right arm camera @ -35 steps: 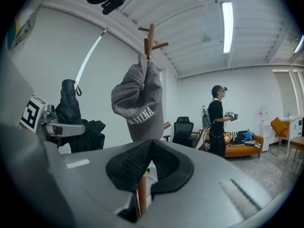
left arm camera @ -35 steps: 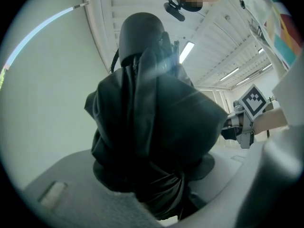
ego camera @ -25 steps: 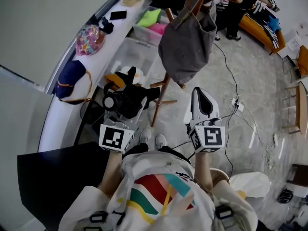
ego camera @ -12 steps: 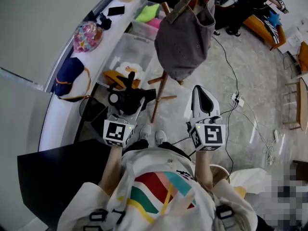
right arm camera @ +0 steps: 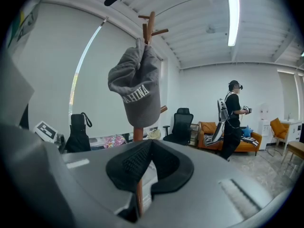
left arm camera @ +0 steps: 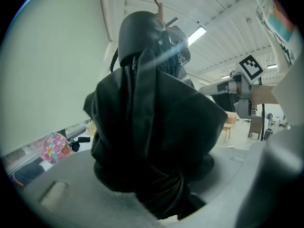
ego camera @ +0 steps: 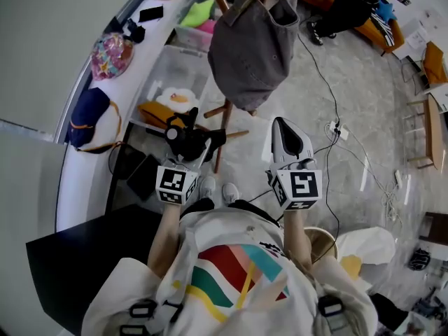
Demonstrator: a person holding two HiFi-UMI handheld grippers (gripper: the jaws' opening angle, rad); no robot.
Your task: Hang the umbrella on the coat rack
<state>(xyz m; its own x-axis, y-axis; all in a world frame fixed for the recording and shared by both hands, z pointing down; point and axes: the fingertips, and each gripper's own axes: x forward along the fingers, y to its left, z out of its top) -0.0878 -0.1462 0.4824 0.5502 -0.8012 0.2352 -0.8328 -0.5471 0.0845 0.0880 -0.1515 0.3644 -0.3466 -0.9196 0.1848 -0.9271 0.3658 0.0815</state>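
The left gripper (ego camera: 185,152) has sunk lower with the folded black umbrella (left arm camera: 152,127). The wooden coat rack (right arm camera: 148,27) and its grey cap (ego camera: 252,47) have slid toward the head view's top left corner. That gripper is clenched on the umbrella's bunched fabric, which stands up out of the jaws. The right gripper (right arm camera: 149,151) is closed on nothing, pads meeting, and aimed at the rack's pole. So the umbrella is in hand, low and short of the rack, not yet hung.

To hang it well I would lift it to a bare peg, likely the short peg (right arm camera: 163,109) below the cap. I would offer the wrist strap (right arm camera: 88,118) rather than the fabric. The free gripper could hold the loop wide, and the grip should ease off only once the strap bears the weight.

On the floor along the window ledge's (ego camera: 73,180) edge, an open clear bin (ego camera: 185,39) holds green and pink cloth. The lidded bin (ego camera: 171,68) nearer shows nothing I can name.
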